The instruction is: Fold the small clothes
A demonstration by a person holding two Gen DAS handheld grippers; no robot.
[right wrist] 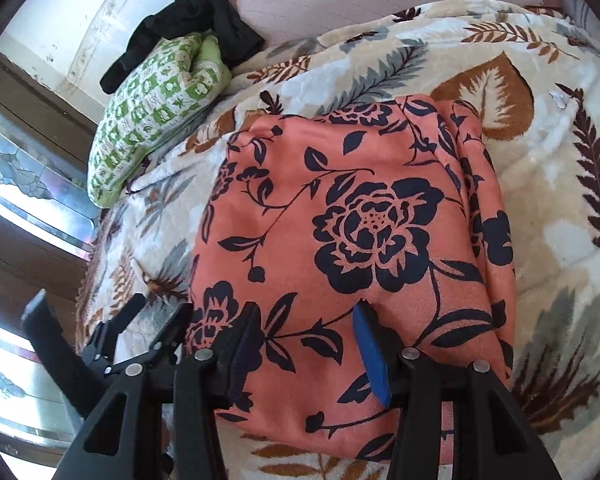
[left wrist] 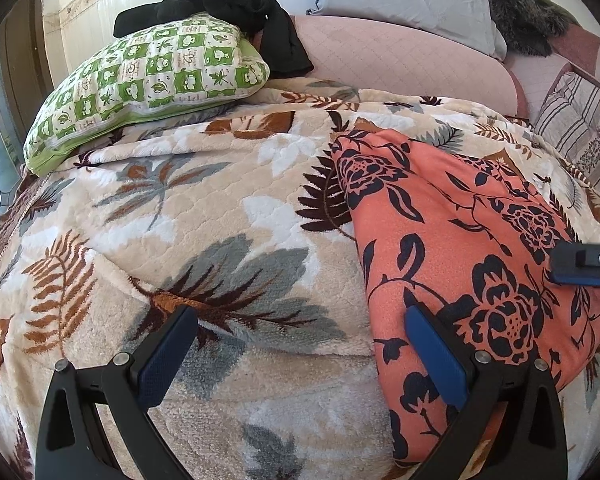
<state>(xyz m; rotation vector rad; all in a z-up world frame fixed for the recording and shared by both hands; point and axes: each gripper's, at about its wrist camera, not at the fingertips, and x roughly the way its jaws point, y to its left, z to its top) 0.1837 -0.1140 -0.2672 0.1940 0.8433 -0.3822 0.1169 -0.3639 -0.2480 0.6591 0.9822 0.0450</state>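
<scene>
An orange cloth with dark blue flowers (right wrist: 340,208) lies folded into a rough rectangle on a leaf-patterned blanket (left wrist: 188,208). In the left wrist view the cloth (left wrist: 472,248) is at the right. My left gripper (left wrist: 300,344) stands wide open low over the blanket; its right finger (left wrist: 436,356) is at the cloth's left edge and nothing is between the pads. My right gripper (right wrist: 306,336) hovers over the cloth's near part, jaws half apart, the cloth flat beneath and no fold pinched. One right fingertip (left wrist: 580,266) shows at the left wrist view's right edge.
A green checked pillow (left wrist: 140,84) with a black garment (left wrist: 236,8) on it lies at the back left. Behind are a pink quilted cushion (left wrist: 400,56), a pale blue pillow (left wrist: 404,0), a dark furry item (left wrist: 524,16) and a striped cushion (left wrist: 580,120). The bed's edge (right wrist: 88,280) drops off at the left.
</scene>
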